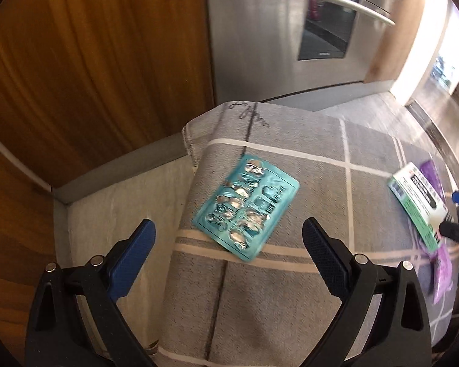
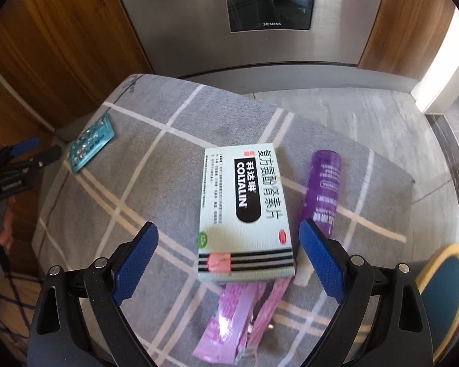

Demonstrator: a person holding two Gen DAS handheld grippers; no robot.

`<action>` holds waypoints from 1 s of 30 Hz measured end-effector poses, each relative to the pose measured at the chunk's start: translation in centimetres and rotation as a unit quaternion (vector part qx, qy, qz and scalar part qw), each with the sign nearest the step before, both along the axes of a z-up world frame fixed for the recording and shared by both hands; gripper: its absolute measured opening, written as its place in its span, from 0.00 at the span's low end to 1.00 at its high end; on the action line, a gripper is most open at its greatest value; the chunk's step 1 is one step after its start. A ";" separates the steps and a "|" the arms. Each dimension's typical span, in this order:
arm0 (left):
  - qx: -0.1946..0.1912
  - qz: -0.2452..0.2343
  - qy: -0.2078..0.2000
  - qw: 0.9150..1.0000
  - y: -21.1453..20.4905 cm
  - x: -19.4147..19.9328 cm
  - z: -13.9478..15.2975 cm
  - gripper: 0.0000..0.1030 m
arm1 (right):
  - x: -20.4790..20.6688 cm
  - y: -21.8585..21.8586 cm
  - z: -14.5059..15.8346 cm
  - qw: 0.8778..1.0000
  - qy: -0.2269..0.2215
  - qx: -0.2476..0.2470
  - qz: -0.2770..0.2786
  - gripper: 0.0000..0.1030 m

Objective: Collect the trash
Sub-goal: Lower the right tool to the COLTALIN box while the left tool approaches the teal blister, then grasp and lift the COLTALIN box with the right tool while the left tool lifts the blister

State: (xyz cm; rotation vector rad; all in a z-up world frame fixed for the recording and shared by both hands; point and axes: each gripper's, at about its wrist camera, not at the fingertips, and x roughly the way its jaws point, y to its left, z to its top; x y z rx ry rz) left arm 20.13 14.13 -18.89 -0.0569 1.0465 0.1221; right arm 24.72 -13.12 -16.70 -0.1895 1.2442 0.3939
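A used teal blister pack (image 1: 246,209) lies flat on a grey checked cloth (image 1: 315,159), just ahead of my open, empty left gripper (image 1: 228,240). It also shows in the right wrist view (image 2: 90,142) at far left. My right gripper (image 2: 228,244) is open and empty, its fingers either side of the near end of a white Coltalin medicine box (image 2: 244,214). A purple tube (image 2: 322,189) lies right of the box. Pink sachets (image 2: 238,321) lie partly under the box's near end. The box (image 1: 419,205) appears at the left wrist view's right edge.
A steel oven (image 2: 251,15) with a bar handle stands beyond the cloth, between wooden cabinet fronts (image 1: 91,76). A pale floor (image 1: 122,205) lies left of the cloth. A teal round object with a yellow rim (image 2: 443,281) sits at lower right. The left gripper (image 2: 18,165) shows at the left.
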 end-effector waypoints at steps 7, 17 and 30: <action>-0.020 -0.010 -0.001 1.000 -0.5 0.5 -0.1 0.92 | 1.1 0.9 -2.3 0.999 0.012 -0.033 0.015 0.90; -0.014 -0.016 0.027 0.999 0.1 1.4 -2.4 0.90 | 0.8 1.2 -2.8 0.999 0.032 -0.033 0.028 0.69; 0.015 -0.099 0.038 0.994 -1.5 4.4 -5.4 0.82 | -0.2 0.0 -1.1 0.999 0.026 0.019 0.026 0.69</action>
